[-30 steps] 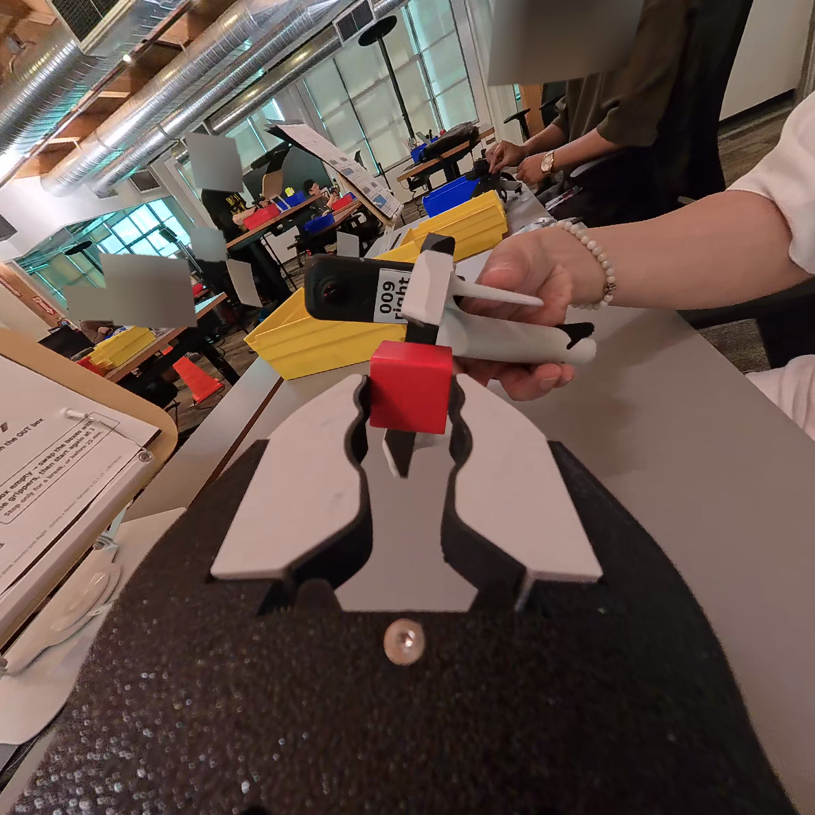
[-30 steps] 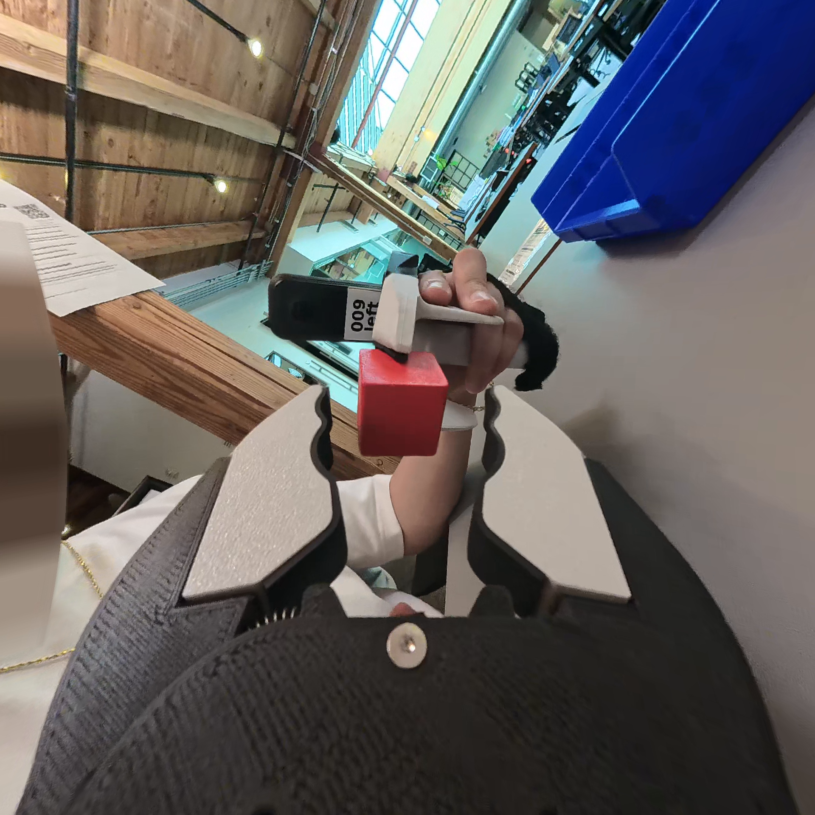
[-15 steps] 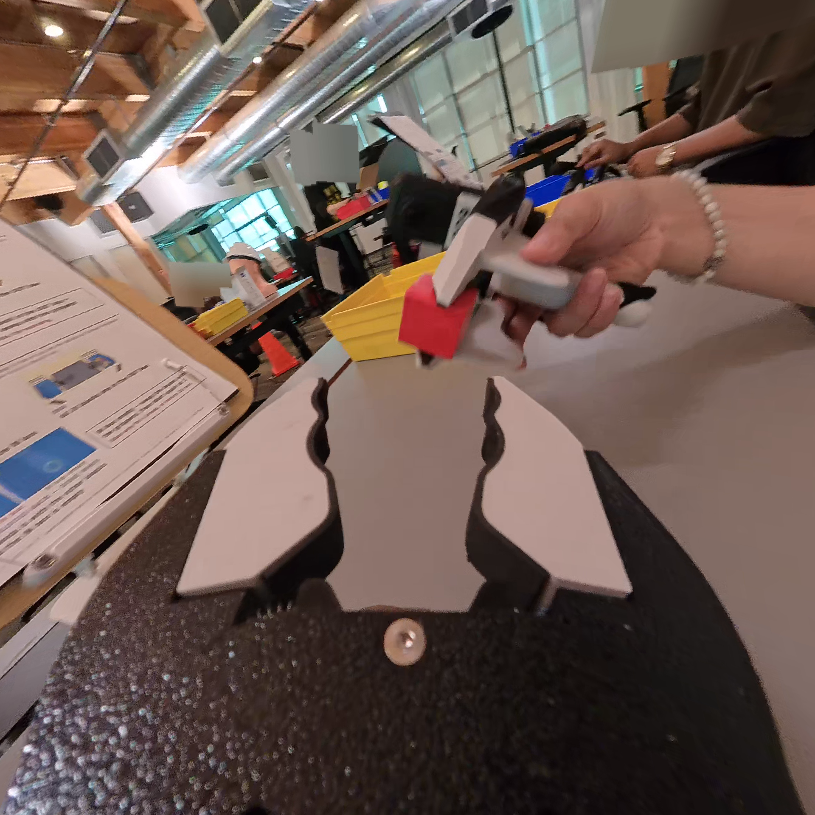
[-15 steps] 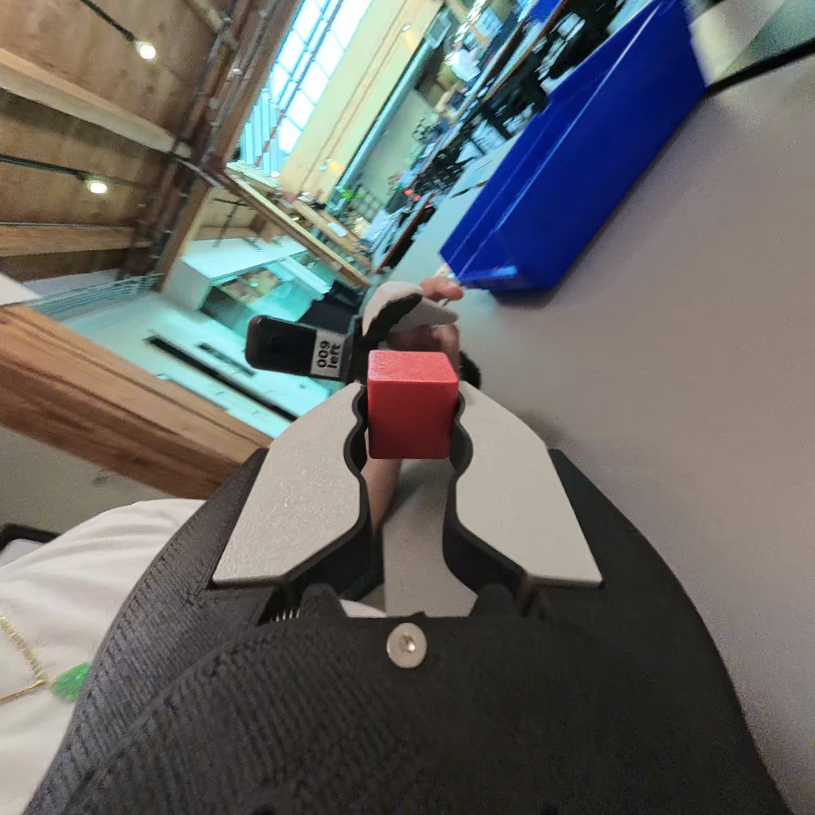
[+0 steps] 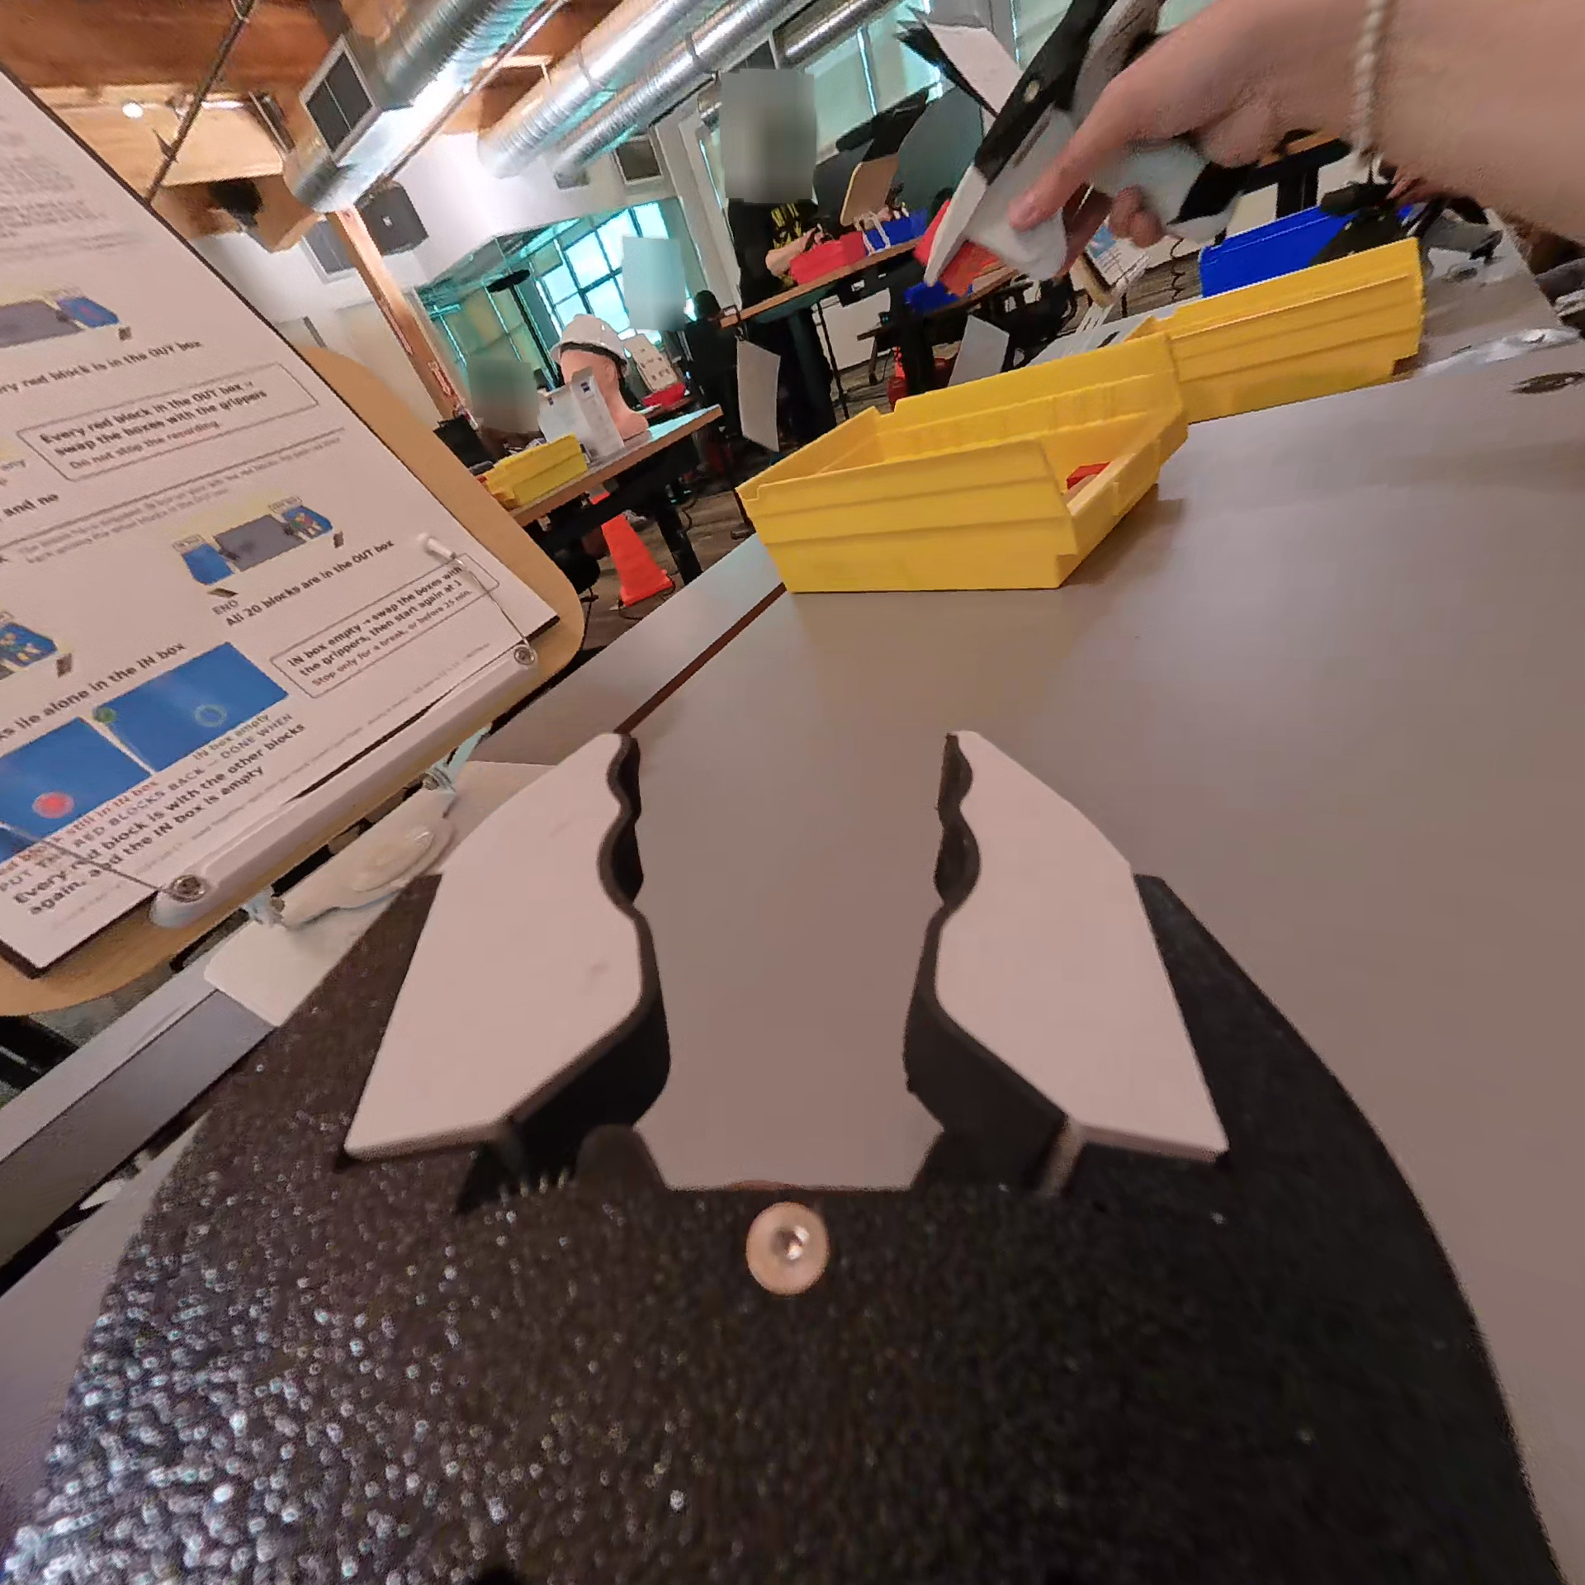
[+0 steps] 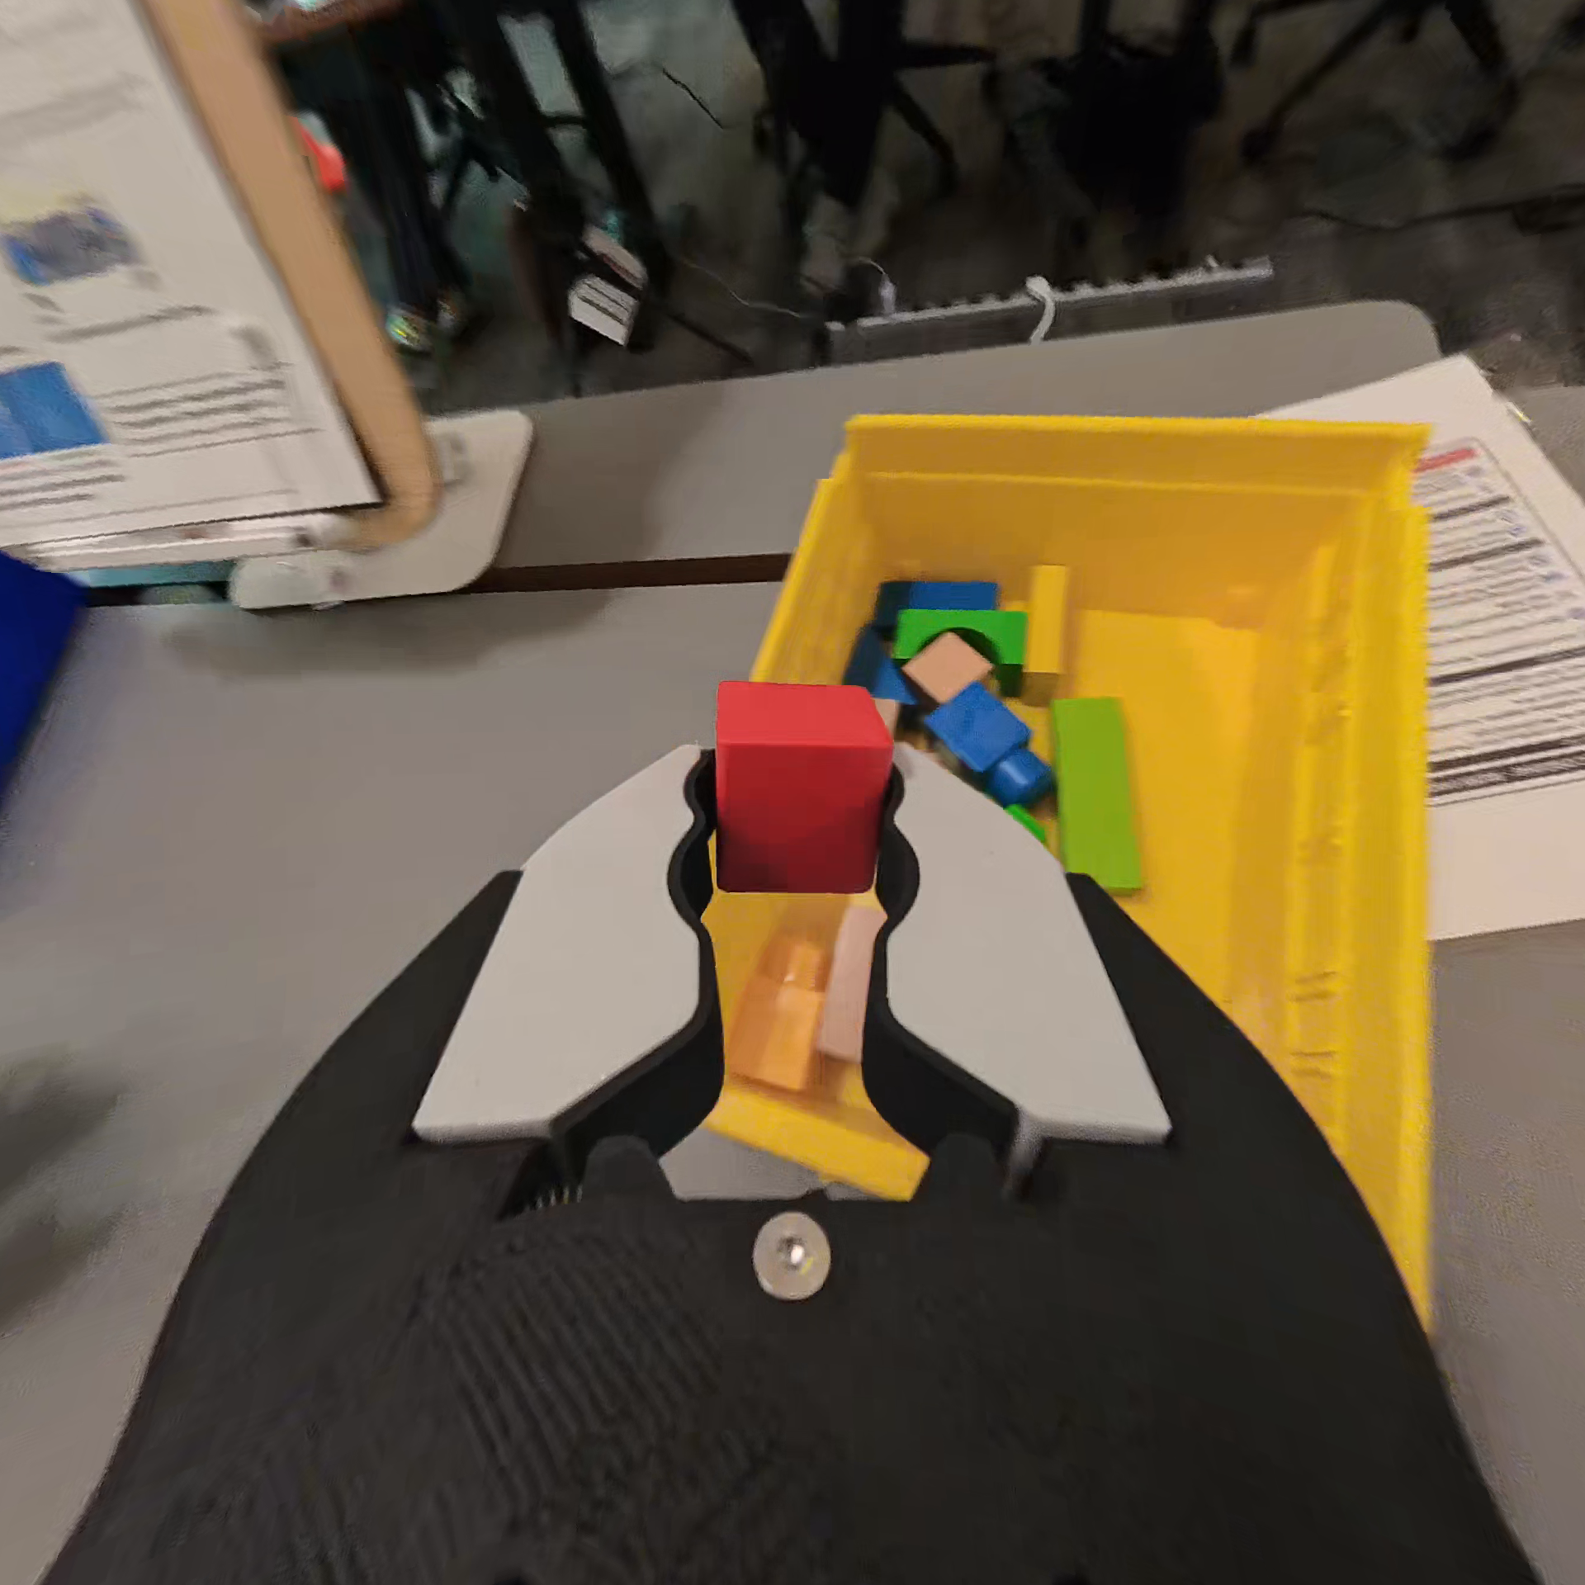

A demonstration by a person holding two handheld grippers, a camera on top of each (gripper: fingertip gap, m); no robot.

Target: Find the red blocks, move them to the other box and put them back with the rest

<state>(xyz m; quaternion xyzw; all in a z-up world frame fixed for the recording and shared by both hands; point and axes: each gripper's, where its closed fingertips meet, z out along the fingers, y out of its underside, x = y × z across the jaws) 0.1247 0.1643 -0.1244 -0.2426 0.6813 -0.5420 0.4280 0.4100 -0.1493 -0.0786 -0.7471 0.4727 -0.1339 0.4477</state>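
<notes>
Right gripper [image 6: 798, 785] is closed on a red block [image 6: 798, 789], a cube, with both pads pressed against its side faces. It hangs above the near-left edge of a yellow box [image 6: 1338, 858] that stands on the grey tabletop [image 6: 343, 772]. Inside that box lie blocks of other colours: blue, green, yellow, orange and plain wood. No other red block can be made out among them from this view.

Left gripper [image 5: 789, 763] stands wide open with nothing between its fingers, low over the bare tabletop and well apart from the box. From its view the right gripper shows high above a yellow box [image 5: 926, 515].

Assessment: the step in hand appears to be the delivery of the red block to the box holding the mixed blocks, most likely the putting-back stage. The block is partly over the box wall rather than clear of it, as far as the angle allows.

Next move calls for carrying the block a little further inward over the box floor, lowering it toward an unoccupied patch, then opening the jaws. Risk noted: release at the present position could land the block on the rim or outside.
</notes>
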